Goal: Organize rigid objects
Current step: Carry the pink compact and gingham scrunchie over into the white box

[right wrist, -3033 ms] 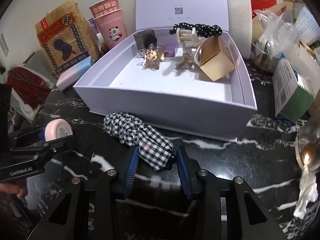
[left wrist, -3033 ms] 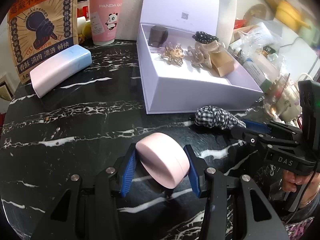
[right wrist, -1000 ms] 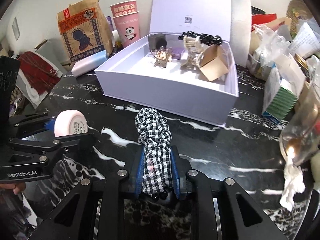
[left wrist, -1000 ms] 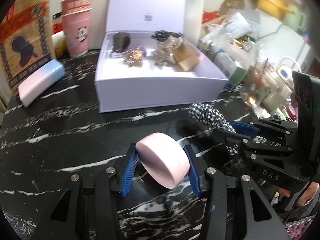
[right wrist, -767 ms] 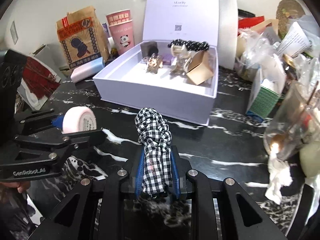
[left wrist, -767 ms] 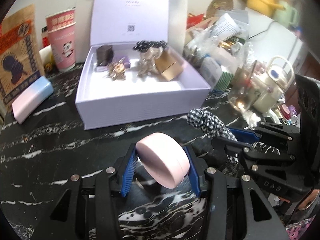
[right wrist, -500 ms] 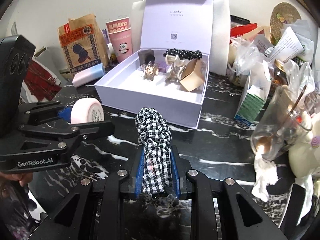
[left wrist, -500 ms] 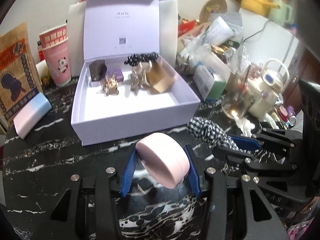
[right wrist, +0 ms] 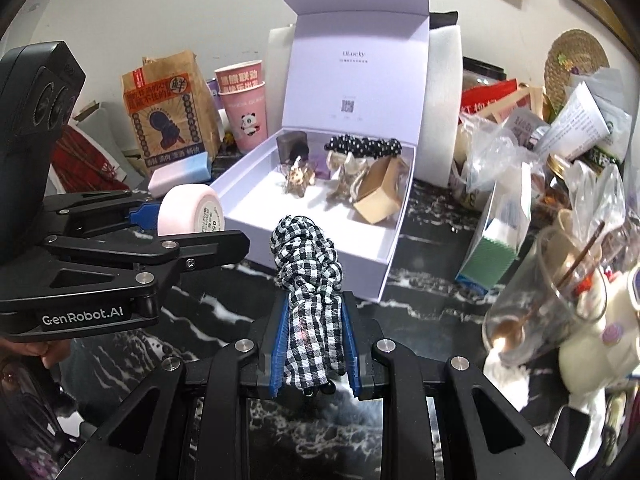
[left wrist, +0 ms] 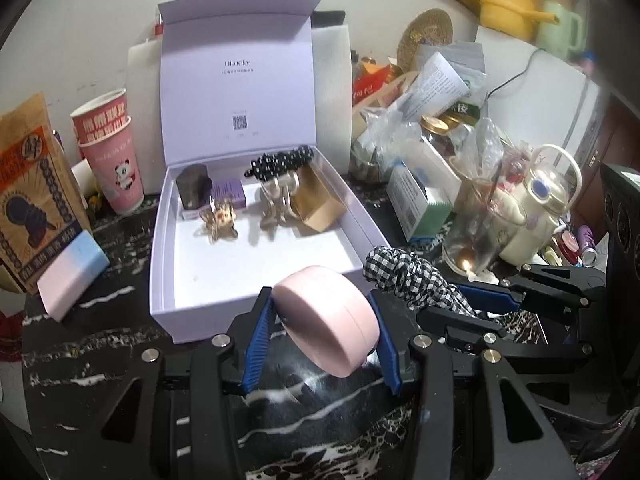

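Note:
My left gripper [left wrist: 320,340] is shut on a round pink case [left wrist: 328,318], held above the black marble table just in front of the open lilac box [left wrist: 264,300]. My right gripper [right wrist: 314,344] is shut on a black-and-white checked hair clip [right wrist: 308,276], also lifted, near the box's front right corner. In the right wrist view the left gripper [right wrist: 192,232] with the pink case [right wrist: 188,210] is at the left. The box [right wrist: 384,264] holds hair clips, a dark small box and a tan cardboard box [left wrist: 320,204] along its back.
A pink-and-blue case [left wrist: 72,272], a brown snack bag [left wrist: 32,196] and stacked pink paper cups [left wrist: 112,160] stand left of the box. Right of it are a green-and-white carton [right wrist: 496,240], plastic bags, a glass [right wrist: 540,300] with a spoon and a cream kettle [left wrist: 536,216].
Both grippers have risen from the table with their objects, so the box looks smaller and farther below. The pink case and the checked clip stay clamped as before.

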The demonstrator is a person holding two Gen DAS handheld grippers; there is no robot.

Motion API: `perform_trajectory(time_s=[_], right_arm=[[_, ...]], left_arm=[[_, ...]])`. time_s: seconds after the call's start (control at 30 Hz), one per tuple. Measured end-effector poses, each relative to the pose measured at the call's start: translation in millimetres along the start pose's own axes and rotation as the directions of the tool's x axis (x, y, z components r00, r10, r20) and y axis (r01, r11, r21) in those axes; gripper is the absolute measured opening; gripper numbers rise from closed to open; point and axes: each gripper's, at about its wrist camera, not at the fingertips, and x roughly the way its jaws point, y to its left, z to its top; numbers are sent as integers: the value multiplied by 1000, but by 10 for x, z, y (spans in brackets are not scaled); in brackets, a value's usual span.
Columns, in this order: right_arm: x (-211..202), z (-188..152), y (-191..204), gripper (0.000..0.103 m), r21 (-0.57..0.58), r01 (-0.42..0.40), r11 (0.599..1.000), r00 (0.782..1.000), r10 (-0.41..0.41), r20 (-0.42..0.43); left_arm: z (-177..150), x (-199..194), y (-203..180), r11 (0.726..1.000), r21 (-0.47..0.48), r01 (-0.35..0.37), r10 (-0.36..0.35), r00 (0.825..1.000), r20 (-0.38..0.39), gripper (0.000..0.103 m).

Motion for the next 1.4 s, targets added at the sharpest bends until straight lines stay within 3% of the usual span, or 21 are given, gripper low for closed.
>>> perform_trajectory(time_s=[1.4], right_arm=[[883, 1068, -475, 24, -33, -15, 999, 1000, 15, 1]], left_arm=[[973, 854, 701, 999, -23, -22, 21, 999, -33, 46]])
